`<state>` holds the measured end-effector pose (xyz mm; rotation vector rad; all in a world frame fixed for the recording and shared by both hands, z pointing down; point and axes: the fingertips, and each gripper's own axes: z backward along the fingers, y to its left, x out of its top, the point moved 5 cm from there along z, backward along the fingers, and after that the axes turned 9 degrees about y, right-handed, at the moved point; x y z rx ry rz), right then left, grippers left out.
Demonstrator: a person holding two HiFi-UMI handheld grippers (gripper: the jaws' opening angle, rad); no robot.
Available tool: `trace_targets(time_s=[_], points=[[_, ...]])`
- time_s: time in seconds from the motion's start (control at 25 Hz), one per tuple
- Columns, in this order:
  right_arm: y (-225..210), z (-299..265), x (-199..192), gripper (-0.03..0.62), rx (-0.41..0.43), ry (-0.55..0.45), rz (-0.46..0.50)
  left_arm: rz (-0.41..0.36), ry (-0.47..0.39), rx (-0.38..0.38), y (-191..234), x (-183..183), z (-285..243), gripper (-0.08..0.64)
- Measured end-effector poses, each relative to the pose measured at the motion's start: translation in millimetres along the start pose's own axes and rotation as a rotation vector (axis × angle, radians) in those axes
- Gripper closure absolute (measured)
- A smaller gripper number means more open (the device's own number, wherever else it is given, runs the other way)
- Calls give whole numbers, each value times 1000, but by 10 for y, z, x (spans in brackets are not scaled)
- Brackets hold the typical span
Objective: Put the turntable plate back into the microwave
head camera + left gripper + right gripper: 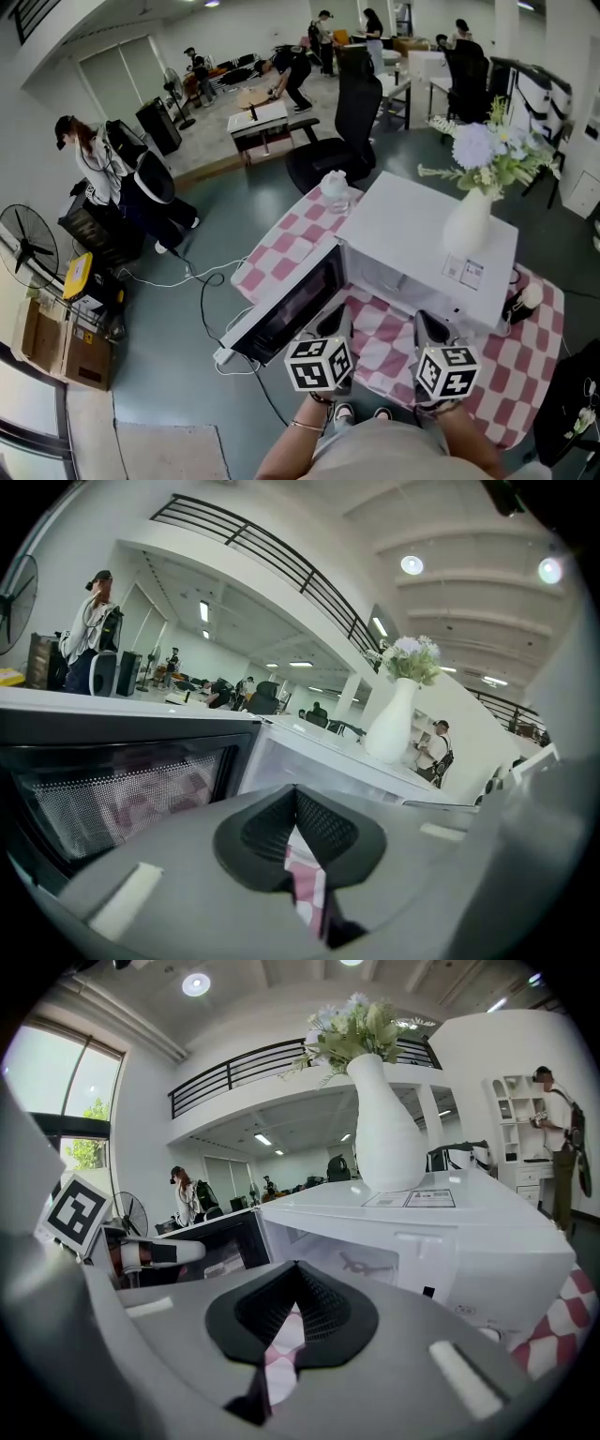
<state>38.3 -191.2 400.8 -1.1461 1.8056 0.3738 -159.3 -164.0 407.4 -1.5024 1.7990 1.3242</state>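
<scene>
The left claw (331, 326) and right claw (429, 330) are pinched shut and empty at lower centre, facing the open microwave (427, 244). A glassy thing, probably the turntable plate (335, 190), sits on the desk (530, 361) past the microwave's upper-left corner, nearer the left claw.

I have the microwave (422, 239) on the surface (281, 246), its door (295, 300) open to the left and the vase (467, 225) on top. The left gripper (334, 323) is before the door, the right gripper (427, 328) beside it.
</scene>
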Motion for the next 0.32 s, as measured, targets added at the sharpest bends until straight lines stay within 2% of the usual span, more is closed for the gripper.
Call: trace_targets(time_s=[0.32], points=[[-48,21,-7,583,-7,-4,-9,11,12,-11,-45,-27,-32,561]])
